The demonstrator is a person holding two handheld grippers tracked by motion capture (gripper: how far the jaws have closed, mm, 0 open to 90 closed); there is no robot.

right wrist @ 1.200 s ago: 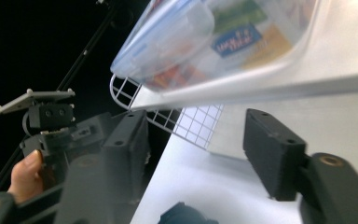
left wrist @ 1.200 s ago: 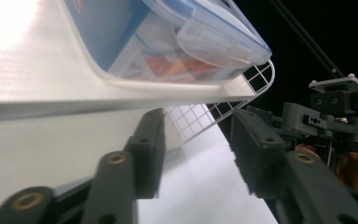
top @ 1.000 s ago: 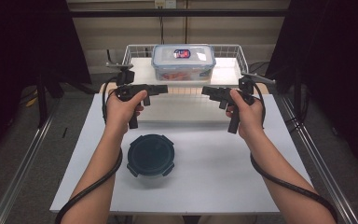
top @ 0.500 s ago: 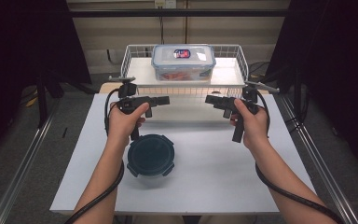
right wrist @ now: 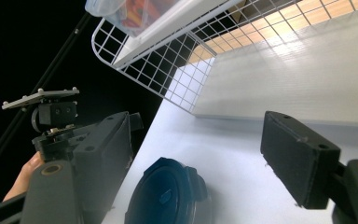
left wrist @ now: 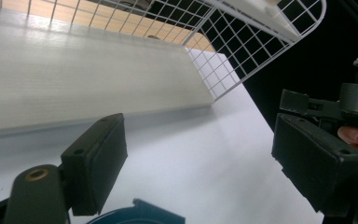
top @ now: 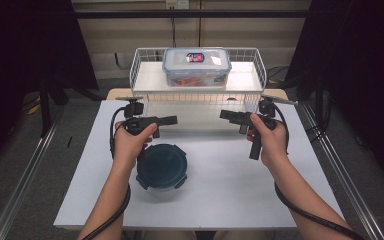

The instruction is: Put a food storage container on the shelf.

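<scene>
Dark teal, the round lidded container [top: 161,166] sits on the white table [top: 230,195] just under my left gripper [top: 172,120]. My right gripper [top: 223,114] faces it. Both pairs of jaws have just been opening, and stand wide with nothing between them.

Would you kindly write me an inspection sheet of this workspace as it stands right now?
Surface: white table, bare at the front.
Job's things: dark round container, lid on, by the left wrist; clear lidded box in the wire basket at the back.
Clutter: nothing seen.
Grippers: left gripper and right gripper face each other above the table, jaws open after just widening, nothing between them.
Cables: black cable trails along each forearm.
Surroundings: dark curtains, metal rails.
</scene>
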